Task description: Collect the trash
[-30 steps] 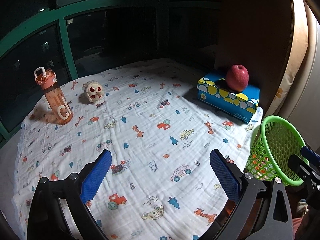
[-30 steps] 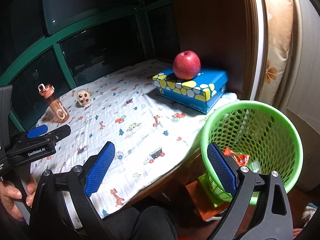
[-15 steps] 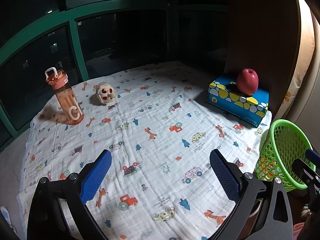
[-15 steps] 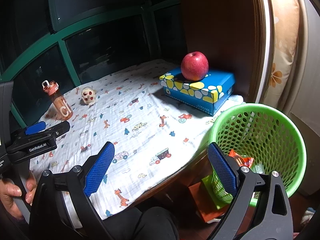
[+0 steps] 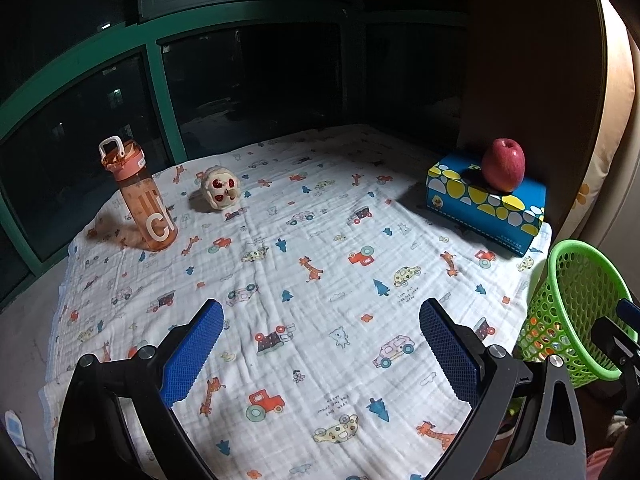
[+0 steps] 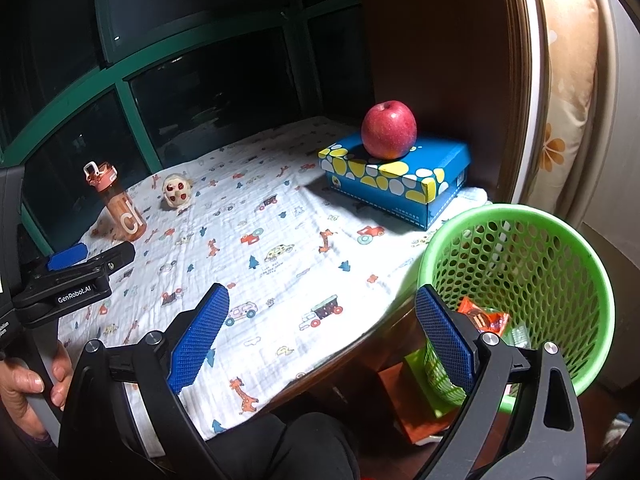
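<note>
Right wrist view, trash: orange wrapper (image 6: 484, 318) lies in the green basket (image 6: 568, 236), right of the table edge.
Handling: probably light, crinkly, slippery; pinch a flat edge.
Long axis: roughly left-right, hard to tell.
Right gripper (image 6: 320, 332): spread wide, empty, above the near table edge.
Left gripper (image 5: 320, 340): spread wide, empty, over the printed cloth (image 5: 312, 240).
Far: bottle (image 5: 138, 196), apple (image 5: 503, 164).

Crinkled cotton cloth (image 5: 320, 264); perforated plastic basket (image 6: 560, 248).
</note>
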Demonstrator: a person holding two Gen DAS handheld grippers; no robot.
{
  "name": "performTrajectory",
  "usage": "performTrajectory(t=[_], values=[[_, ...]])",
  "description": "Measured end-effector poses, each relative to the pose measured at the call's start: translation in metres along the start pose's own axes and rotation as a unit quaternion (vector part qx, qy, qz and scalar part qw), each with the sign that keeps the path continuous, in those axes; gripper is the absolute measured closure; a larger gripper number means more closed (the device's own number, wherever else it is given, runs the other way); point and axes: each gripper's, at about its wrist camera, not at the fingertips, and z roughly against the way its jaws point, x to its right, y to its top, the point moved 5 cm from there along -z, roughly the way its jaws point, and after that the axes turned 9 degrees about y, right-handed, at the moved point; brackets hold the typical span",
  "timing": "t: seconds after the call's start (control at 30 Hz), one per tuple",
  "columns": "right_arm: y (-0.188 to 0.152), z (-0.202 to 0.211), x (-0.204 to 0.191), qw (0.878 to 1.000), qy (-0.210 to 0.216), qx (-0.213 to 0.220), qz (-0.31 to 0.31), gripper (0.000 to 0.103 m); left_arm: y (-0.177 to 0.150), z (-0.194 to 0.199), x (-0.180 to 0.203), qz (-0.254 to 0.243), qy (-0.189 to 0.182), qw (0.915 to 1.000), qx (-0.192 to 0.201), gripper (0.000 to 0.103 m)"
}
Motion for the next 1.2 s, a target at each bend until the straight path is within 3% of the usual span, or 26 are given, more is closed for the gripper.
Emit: performTrajectory(t=[1.2], values=[[-0.001,0.0,-0.004,1.0,0.007,0.007,-0.004,0.01,0.004,0.012,0.0,0.003,0.007,0.9998,0.019,0.008]])
